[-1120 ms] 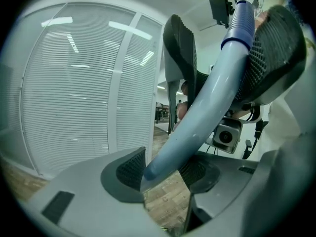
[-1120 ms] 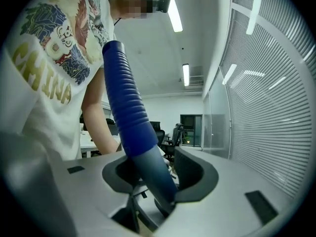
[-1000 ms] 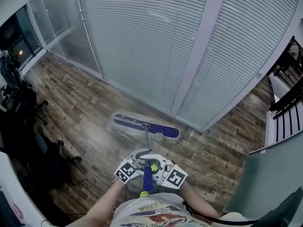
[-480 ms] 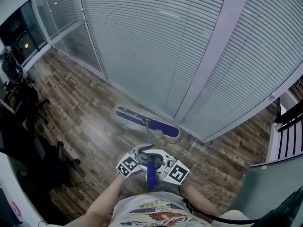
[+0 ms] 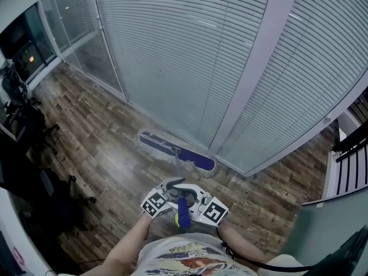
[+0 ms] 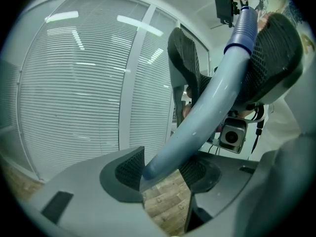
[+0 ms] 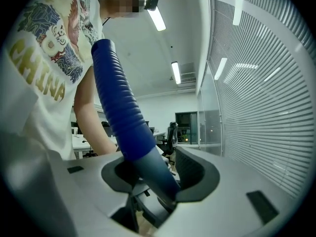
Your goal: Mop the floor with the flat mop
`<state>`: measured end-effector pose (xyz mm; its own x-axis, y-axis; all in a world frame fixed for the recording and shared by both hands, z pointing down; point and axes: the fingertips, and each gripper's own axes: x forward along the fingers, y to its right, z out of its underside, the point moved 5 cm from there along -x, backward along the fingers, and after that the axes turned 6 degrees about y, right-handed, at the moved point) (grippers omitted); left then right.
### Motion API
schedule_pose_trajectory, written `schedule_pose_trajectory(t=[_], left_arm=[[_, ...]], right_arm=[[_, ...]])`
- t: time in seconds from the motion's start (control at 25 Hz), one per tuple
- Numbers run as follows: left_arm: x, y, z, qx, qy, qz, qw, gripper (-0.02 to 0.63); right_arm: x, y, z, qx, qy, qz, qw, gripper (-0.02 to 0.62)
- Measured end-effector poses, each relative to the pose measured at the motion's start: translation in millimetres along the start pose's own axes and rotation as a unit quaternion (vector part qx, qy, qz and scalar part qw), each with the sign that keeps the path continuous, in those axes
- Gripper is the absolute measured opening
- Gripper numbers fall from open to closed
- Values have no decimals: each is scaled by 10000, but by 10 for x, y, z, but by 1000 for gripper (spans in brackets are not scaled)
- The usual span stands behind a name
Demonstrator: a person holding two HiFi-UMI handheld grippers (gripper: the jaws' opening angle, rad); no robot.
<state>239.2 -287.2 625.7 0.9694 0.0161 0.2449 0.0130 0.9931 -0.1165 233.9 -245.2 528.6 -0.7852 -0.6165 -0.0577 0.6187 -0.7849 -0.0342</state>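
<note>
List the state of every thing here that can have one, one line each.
Flat mop head, lying flat on the wood floor.
Mop handle, held by both tongs.
Left tongs, closed on the handle.
Right tongs, closed on the handle, though the jaws have just been opening a little.
Blinds, lowered.
Ceiling lights, on.

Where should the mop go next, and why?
Probably draw the flat mop's head back across the wood floor toward the person: it lies close along the foot of the blind-covered glass wall, so there is hardly any room to push further forward.
</note>
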Motion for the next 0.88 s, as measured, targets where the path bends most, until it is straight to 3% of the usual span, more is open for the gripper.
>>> schedule_pose_trajectory(t=[0.2, 0.44, 0.88], left_arm=[[-200, 228, 8, 33, 70, -48, 10000, 186], [-562, 701, 131, 11, 92, -101, 9999, 186], [-1703, 1970, 651, -58, 164, -264, 9995, 186]], right_arm=[[24, -308, -10, 100, 9, -14, 9999, 184], [26, -909, -38, -127, -57, -158, 9998, 186], [167, -2677, -88, -170, -68, -339, 9993, 190]])
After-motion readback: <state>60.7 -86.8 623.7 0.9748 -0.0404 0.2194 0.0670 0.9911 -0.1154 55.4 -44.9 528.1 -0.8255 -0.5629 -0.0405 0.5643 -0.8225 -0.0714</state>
